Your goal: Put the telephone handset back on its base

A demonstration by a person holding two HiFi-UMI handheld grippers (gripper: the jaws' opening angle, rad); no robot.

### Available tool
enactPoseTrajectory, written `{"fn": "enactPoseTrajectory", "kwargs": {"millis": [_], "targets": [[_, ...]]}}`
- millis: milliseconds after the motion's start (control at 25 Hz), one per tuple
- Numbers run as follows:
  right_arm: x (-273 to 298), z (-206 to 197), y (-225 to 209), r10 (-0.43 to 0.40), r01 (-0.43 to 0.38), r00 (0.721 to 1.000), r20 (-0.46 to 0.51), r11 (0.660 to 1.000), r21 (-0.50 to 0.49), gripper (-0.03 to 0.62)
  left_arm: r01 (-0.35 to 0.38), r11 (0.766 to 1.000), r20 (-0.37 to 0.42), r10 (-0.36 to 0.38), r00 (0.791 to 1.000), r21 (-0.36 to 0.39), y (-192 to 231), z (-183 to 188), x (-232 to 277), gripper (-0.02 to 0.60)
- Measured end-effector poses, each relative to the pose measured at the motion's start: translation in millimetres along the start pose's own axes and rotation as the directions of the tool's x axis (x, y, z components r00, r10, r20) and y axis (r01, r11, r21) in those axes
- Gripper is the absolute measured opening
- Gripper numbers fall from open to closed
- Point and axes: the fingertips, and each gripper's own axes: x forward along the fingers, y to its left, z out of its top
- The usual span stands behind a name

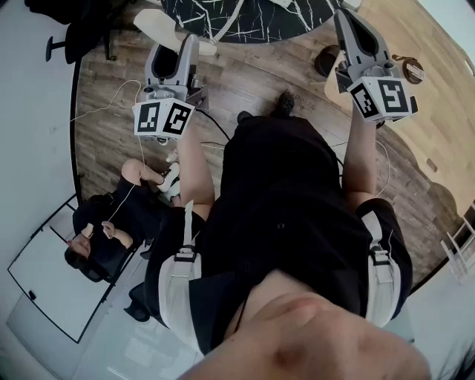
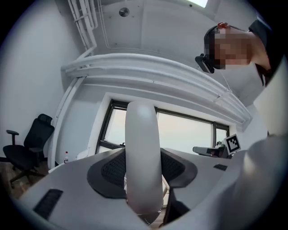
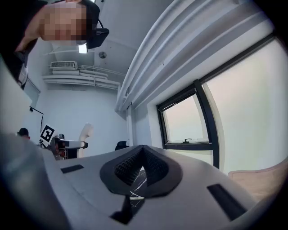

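Observation:
In the left gripper view the white telephone handset [image 2: 143, 152] stands upright between the jaws, with both dark pads pressed on its sides. The left gripper [image 2: 143, 179] is shut on it. In the head view the left gripper [image 1: 175, 52] is held up in front of the person's body, and the handset [image 1: 165, 25] sticks out past it toward a black marbled table [image 1: 245, 18]. The right gripper [image 1: 350, 26] is raised at the right. Its pads [image 3: 155, 167] meet with nothing between them, so the right gripper [image 3: 141, 167] is shut. I see no telephone base in any view.
A second person [image 1: 111, 230] sits on the wood floor at lower left, with a thin cable running from there. A black office chair [image 2: 27, 148] stands by the white wall. A beige seat [image 1: 415, 111] is at the right. Windows fill the far wall [image 2: 184, 132].

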Motion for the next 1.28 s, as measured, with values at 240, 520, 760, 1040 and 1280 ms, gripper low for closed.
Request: {"fn": "enactPoseTrajectory", "kwargs": {"millis": [240, 520, 760, 1040, 1280], "targets": [[-7, -4, 5, 0.012, -0.012, 1.000, -0.013, 1.000, -0.011, 0.029, 0.007, 1.000, -0.002, -0.007, 1.000, -0.005, -6, -3, -7, 0.225], [-7, 0, 14, 0.080, -0.080, 0.997, -0.002, 0.997, 0.017, 0.029, -0.008, 1.000, 0.003, 0.008, 1.000, -0.002, -5, -2, -6, 0.225], [-10, -1, 3, 0.065, -0.065, 0.998, 0.004, 0.998, 0.023, 0.029, -0.014, 1.000, 0.003, 0.014, 1.000, -0.007, -7, -2, 3, 0.227], [-7, -4, -6, 0.040, -0.041, 0.999, 0.007, 0.999, 0.035, 0.029, 0.011, 1.000, -0.022, -0.012, 1.000, -0.006, -7, -10, 21, 0.227], [12, -5, -12, 0.003, -0.003, 1.000, 0.006, 0.999, 0.033, 0.029, 0.054, 0.998, -0.036, -0.054, 0.998, -0.011, 6, -10, 42, 0.225]]}}
